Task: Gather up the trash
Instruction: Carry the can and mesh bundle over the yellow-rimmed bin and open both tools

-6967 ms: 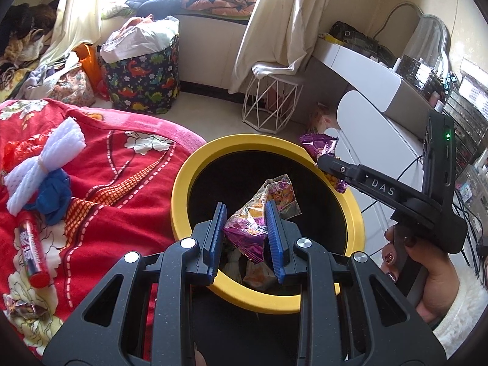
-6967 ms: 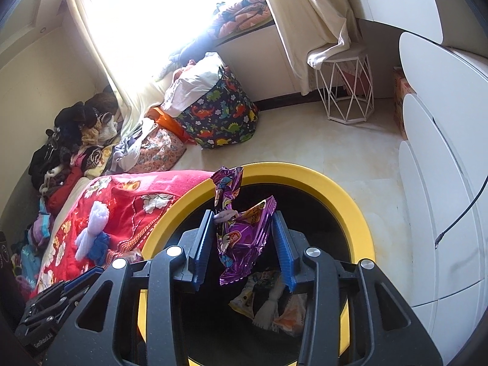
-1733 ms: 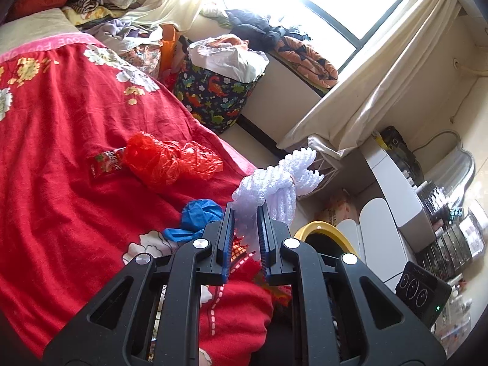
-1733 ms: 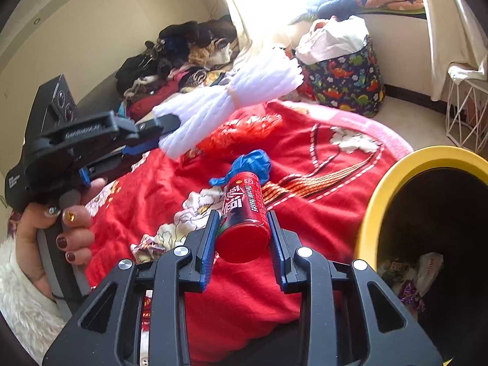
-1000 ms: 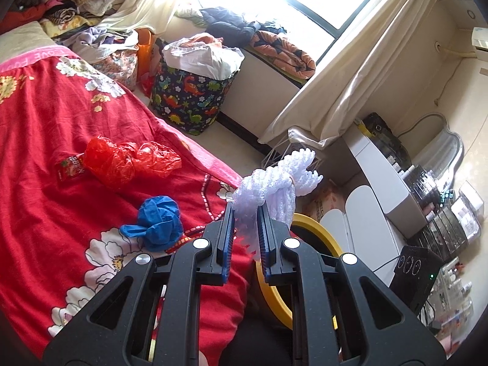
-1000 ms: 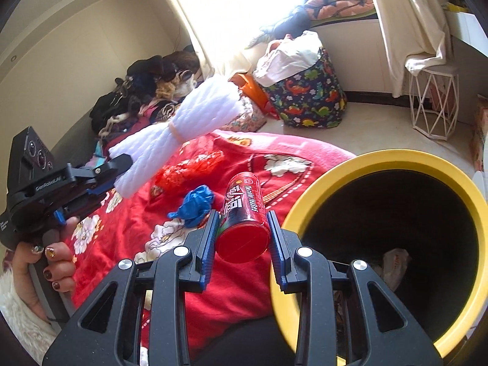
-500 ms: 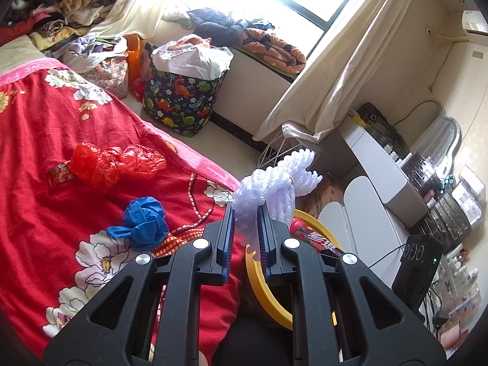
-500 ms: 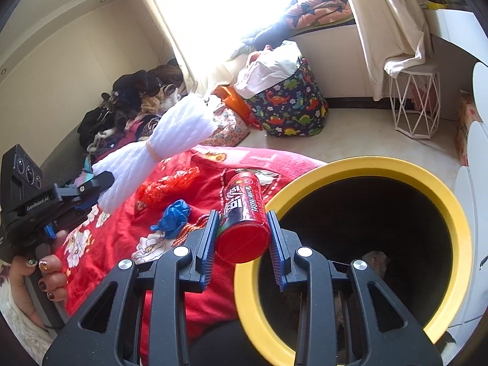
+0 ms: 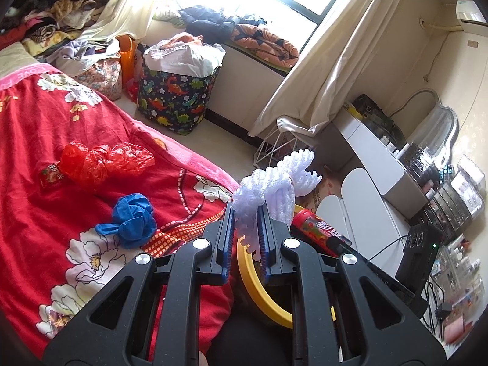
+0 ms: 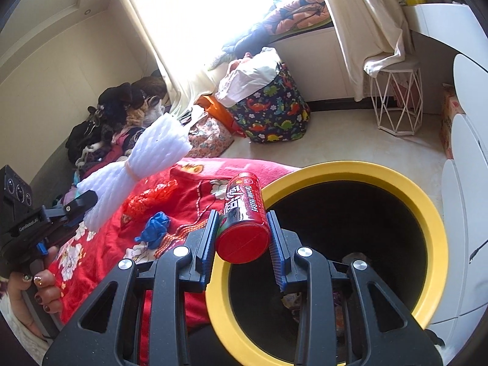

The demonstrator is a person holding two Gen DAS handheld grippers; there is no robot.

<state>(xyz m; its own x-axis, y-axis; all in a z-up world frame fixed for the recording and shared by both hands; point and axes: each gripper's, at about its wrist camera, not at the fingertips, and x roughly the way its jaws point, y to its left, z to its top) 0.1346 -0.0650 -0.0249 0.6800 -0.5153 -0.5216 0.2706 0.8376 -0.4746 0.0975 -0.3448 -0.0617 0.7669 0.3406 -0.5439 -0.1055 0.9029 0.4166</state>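
My left gripper [image 9: 246, 213] is shut on a white foam net bundle [image 9: 274, 183], held just left of the yellow-rimmed black trash bin [image 9: 259, 286]. The bundle also shows in the right wrist view [image 10: 143, 158]. My right gripper [image 10: 242, 222] is shut on a red can [image 10: 242, 225] and holds it over the left rim of the bin [image 10: 366, 170]. The can also shows in the left wrist view [image 9: 317, 228]. Wrappers lie at the bin's bottom [image 10: 353, 257]. A red plastic bag [image 9: 100, 161] and a blue crumpled piece [image 9: 131, 219] lie on the red bedspread [image 9: 39, 140].
A dinosaur-print laundry basket [image 9: 177, 97] stands on the floor by the window. A white wire stool [image 10: 396, 100] stands under the curtain. White rounded drawers [image 10: 466, 201] flank the bin's right side. Clothes pile at the bed's head [image 10: 113, 128].
Both grippers have moved right toward the bin with their loads. The red can now hangs over the bin's rim and the foam bundle is closer to it.
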